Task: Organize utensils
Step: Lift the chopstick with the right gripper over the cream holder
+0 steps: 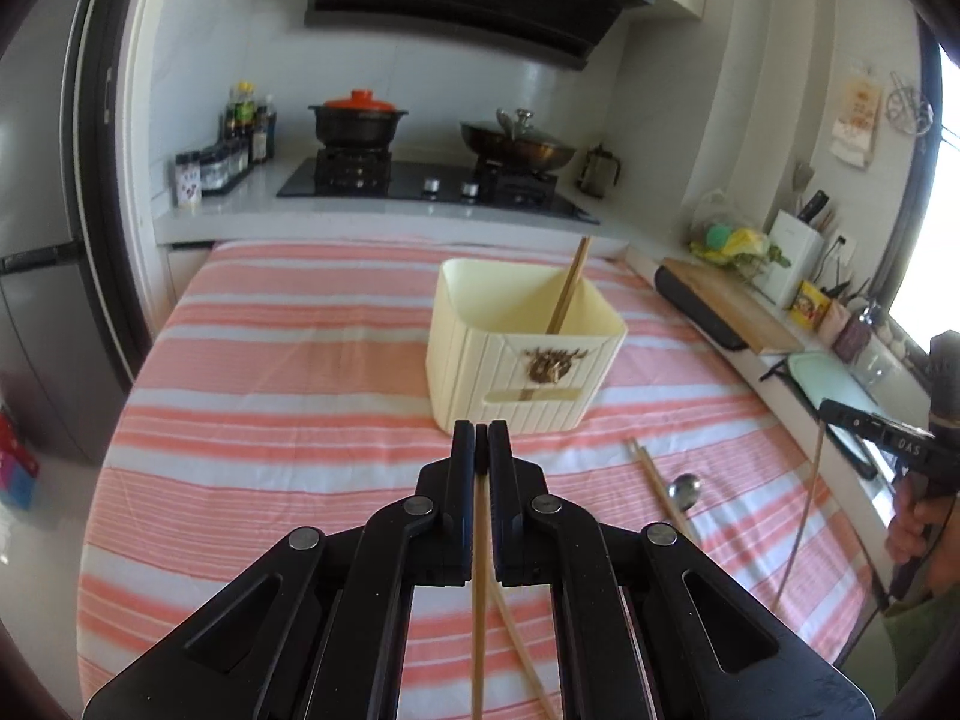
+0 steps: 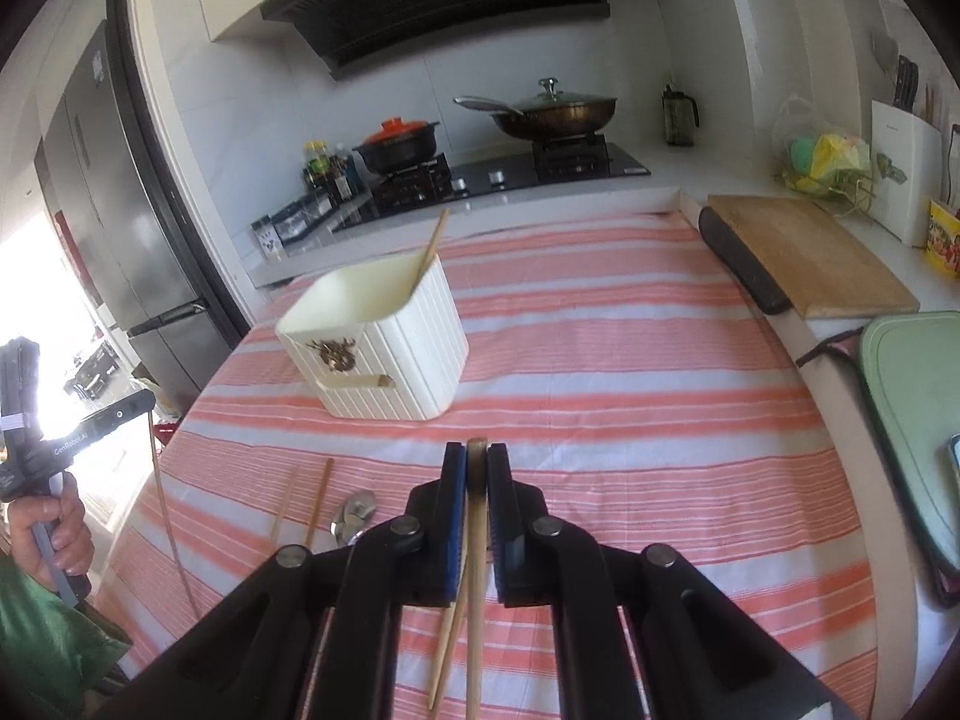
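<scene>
A cream ribbed utensil holder [image 1: 522, 354] stands on the striped cloth with one chopstick [image 1: 569, 285] leaning inside; it also shows in the right wrist view [image 2: 384, 348]. My left gripper [image 1: 480, 438] is shut on a wooden chopstick [image 1: 479, 600] that hangs down, just in front of the holder. My right gripper [image 2: 477, 456] is shut on another chopstick [image 2: 476, 588], held above the cloth right of the holder. Two chopsticks [image 2: 303, 501] and a metal spoon [image 2: 354, 513] lie on the cloth between the grippers. The spoon also shows in the left wrist view [image 1: 685, 489].
A stove with a red-lidded pot [image 1: 358, 117] and a wok [image 1: 516, 141] is behind the table. A wooden cutting board [image 2: 804, 258] and a green board [image 2: 912, 414] sit on the counter at right. A fridge [image 2: 120, 228] stands at left.
</scene>
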